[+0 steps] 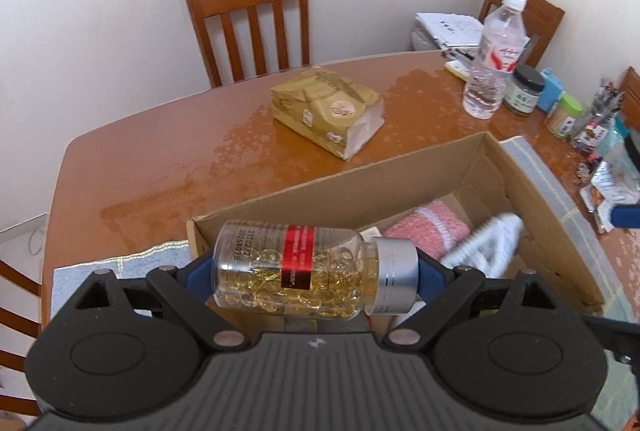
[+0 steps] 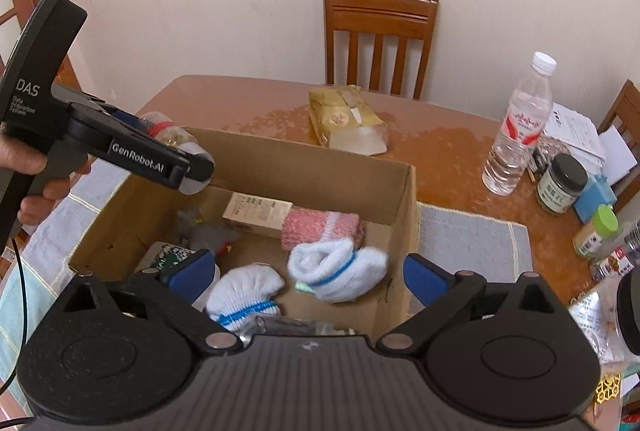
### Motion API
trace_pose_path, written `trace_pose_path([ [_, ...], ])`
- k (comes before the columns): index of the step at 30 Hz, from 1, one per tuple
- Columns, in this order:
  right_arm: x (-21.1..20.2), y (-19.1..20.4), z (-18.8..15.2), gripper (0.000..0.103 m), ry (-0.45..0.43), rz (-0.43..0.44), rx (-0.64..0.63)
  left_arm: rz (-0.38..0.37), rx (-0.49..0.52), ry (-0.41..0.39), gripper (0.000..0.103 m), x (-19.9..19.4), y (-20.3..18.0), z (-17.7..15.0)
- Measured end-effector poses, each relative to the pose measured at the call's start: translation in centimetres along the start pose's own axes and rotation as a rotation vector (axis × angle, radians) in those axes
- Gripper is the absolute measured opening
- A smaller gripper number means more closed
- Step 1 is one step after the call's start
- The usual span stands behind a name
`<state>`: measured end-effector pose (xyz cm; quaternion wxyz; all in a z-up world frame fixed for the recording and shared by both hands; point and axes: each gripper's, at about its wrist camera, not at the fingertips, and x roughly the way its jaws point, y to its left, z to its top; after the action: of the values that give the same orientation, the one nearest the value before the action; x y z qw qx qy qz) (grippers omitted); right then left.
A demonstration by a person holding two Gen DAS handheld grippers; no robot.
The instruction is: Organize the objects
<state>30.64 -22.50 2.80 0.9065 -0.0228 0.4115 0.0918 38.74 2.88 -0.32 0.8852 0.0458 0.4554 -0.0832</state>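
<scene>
My left gripper (image 1: 316,271) is shut on a clear capsule bottle (image 1: 292,267) with a red label and silver cap, held sideways over the near-left corner of the cardboard box (image 1: 532,199). In the right wrist view the same gripper (image 2: 176,151) and bottle (image 2: 168,133) hover at the box's (image 2: 400,199) left rim, held by a hand (image 2: 24,159). My right gripper (image 2: 308,275) stands open above the box, over two white rolled gloves (image 2: 340,267). A pink cloth (image 2: 320,227), a small carton (image 2: 256,211) and a grey item lie inside.
A gold tissue pack (image 1: 328,107) lies mid-table. A water bottle (image 1: 492,59), jars (image 1: 524,89) and papers crowd the right side. Wooden chairs (image 1: 248,19) stand behind the table. A grey placemat (image 2: 468,239) lies under the box.
</scene>
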Motion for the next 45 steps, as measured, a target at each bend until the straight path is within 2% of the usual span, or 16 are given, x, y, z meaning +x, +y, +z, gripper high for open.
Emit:
trace_pose_path([
  [6,-0.7,-0.6,-0.4,0.103,0.002,-0.001,0.022,0.035,-0.014,-0.015,0.097,-0.8,0.2,0.0],
  [16,-2.6,-0.5,-2.3,0.103,-0.019,-0.009,0.029,0.039,-0.008,-0.061,0.099,-4.4,-0.8,-1.8],
  [23,-3.4,-0.3,-5.8,0.103,-0.003,-0.018,0.053,0.053,0.000,-0.110,0.099,-6.9,-2.2,-4.8],
  [28,-3.4,-0.5,-8.9,0.103,0.018,0.001,0.102,0.063,-0.009,-0.113,0.099,-8.3,-3.0,-7.5],
  [35,-3.1,-0.7,-12.8,0.103,0.059,-0.005,0.128,0.062,-0.079,-0.120,0.099,-9.6,-3.1,-11.3],
  [39,-2.5,-0.6,-14.8,0.103,0.086,-0.039,0.126,0.063,-0.117,-0.118,0.099,-9.9,-3.2,-13.5],
  [42,-2.1,-0.6,-15.9,0.103,0.106,-0.059,0.129,0.093,-0.112,-0.110,0.099,-9.7,-3.6,-15.1],
  [45,-1.8,-0.5,-16.7,0.103,0.121,-0.086,0.125,0.090,-0.113,-0.087,0.099,-9.3,-3.9,-16.2],
])
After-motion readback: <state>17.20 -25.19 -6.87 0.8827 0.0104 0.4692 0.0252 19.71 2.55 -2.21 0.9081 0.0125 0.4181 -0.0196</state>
